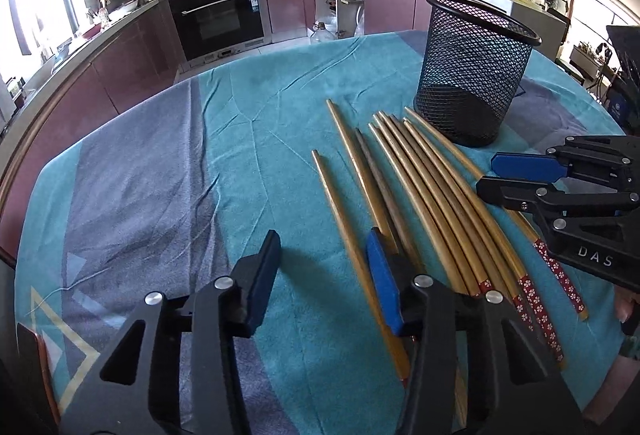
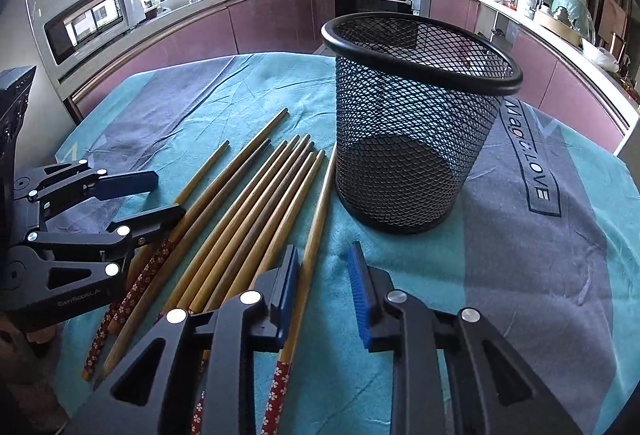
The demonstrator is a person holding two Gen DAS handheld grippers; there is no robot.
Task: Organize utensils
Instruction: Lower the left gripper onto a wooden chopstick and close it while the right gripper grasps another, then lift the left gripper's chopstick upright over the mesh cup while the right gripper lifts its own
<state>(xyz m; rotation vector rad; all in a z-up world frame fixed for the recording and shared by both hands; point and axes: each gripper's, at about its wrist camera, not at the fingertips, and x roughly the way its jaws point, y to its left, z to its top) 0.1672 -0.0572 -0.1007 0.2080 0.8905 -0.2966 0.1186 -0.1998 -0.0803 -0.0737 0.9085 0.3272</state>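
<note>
Several wooden chopsticks (image 1: 432,203) with red flowered ends lie side by side on the teal cloth, in front of an upright, empty black mesh cup (image 1: 472,75). My left gripper (image 1: 324,275) hovers low over their left side. Its jaws stand apart, and the leftmost chopstick (image 1: 340,223) runs between them close to the right pad. My right gripper (image 2: 324,283) is over the other side of the row. It stands open, with the rightmost chopstick (image 2: 316,219) lying along its left finger. The mesh cup (image 2: 408,139) stands just beyond it. Each gripper shows in the other's view: right gripper (image 1: 490,173), left gripper (image 2: 168,195).
The round table is covered by a teal and grey cloth (image 1: 152,175) with "Magic LOVE" lettering (image 2: 528,163) to the right of the cup. Kitchen counters, an oven (image 1: 218,15) and a microwave (image 2: 88,23) ring the table at a distance.
</note>
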